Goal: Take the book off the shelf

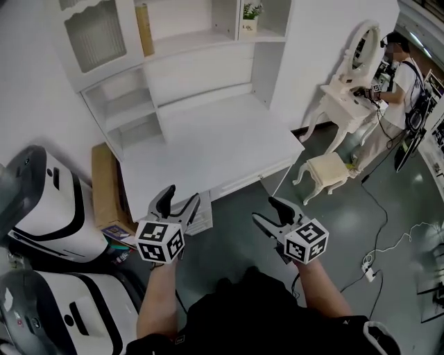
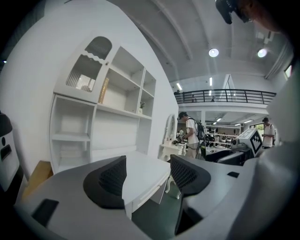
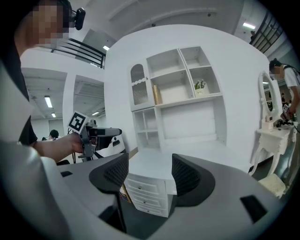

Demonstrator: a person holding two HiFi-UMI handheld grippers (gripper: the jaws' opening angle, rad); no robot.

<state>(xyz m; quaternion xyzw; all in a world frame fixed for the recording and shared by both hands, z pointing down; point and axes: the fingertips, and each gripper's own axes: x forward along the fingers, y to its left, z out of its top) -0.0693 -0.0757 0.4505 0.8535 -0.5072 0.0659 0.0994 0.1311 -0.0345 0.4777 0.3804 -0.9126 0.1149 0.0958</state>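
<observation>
A thin tan book (image 1: 144,28) stands upright on the upper shelf of the white desk unit (image 1: 201,149), beside a glass-fronted cabinet door. It also shows in the left gripper view as the book (image 2: 104,90) and in the right gripper view as the book (image 3: 157,94). My left gripper (image 1: 179,196) and right gripper (image 1: 272,208) are both held well short of the desk's front edge, far from the book. Each is open with nothing between its jaws, as the left gripper (image 2: 147,176) and the right gripper (image 3: 150,173) show close up.
A small potted plant (image 1: 250,15) sits on the top right shelf. To the right stand a white vanity table with a mirror (image 1: 354,90), a stool (image 1: 326,173) and a person (image 1: 399,76). White machines (image 1: 48,208) and a cardboard sheet (image 1: 104,187) flank the desk's left. A power strip (image 1: 369,272) lies on the floor.
</observation>
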